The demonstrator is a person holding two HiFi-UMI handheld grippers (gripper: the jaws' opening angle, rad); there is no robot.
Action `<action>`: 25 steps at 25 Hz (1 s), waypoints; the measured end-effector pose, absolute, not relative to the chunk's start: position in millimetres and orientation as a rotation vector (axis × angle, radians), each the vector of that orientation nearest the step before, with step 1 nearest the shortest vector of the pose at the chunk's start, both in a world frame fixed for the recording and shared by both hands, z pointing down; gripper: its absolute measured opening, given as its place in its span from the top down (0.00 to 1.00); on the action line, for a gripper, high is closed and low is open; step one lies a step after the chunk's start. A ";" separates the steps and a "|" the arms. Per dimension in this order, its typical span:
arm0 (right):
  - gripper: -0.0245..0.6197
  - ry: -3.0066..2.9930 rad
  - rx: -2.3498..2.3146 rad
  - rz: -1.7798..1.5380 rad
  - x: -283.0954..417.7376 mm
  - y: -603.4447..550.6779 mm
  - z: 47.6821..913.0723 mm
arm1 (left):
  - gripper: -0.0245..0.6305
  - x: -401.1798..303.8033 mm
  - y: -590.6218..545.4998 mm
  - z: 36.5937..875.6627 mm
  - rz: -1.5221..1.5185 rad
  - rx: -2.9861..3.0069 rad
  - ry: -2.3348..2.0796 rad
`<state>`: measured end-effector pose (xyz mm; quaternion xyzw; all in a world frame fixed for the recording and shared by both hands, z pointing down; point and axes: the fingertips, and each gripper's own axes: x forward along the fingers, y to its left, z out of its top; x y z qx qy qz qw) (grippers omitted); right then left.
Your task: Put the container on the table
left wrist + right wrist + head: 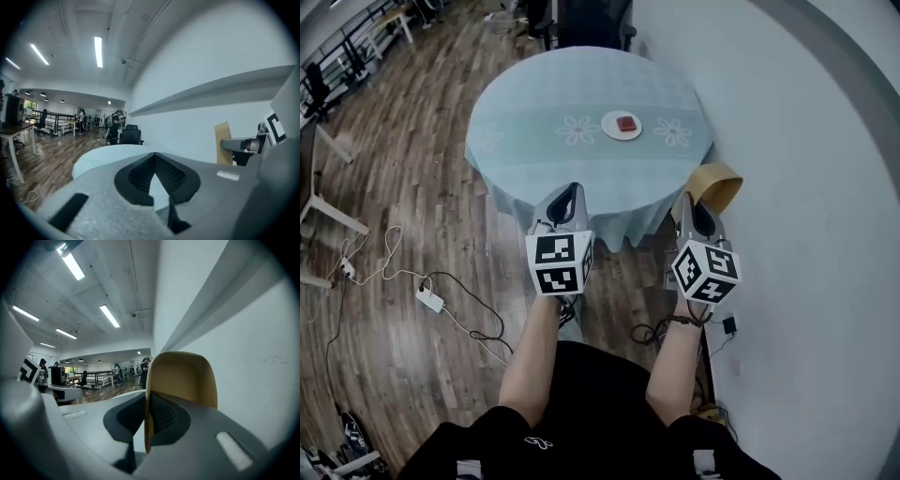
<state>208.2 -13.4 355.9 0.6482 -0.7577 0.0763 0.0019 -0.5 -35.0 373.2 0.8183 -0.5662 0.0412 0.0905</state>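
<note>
The container (719,184) is a tan, rounded paper tub, held in the air just off the near right edge of the round table (534,112). My right gripper (699,204) is shut on its wall. In the right gripper view the container's wall (183,376) stands upright between the jaws of the right gripper (147,401). My left gripper (569,200) hovers before the table's near edge, shut with nothing in it. The left gripper (153,157) shows in its own view with its tips together, and the container (223,140) is off to its right.
The table has a pale blue cloth, with a white plate (615,132) bearing a small red thing (626,123) right of centre. A white wall (806,187) runs close on the right. Cables and a power strip (429,299) lie on the wooden floor at left. A dark chair (591,23) stands behind the table.
</note>
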 end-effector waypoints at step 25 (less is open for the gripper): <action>0.94 -2.246 1.788 0.223 147.1 -365.4 395.5 | 0.96 -23.7 -397.3 407.9 0.270 2.350 -1.638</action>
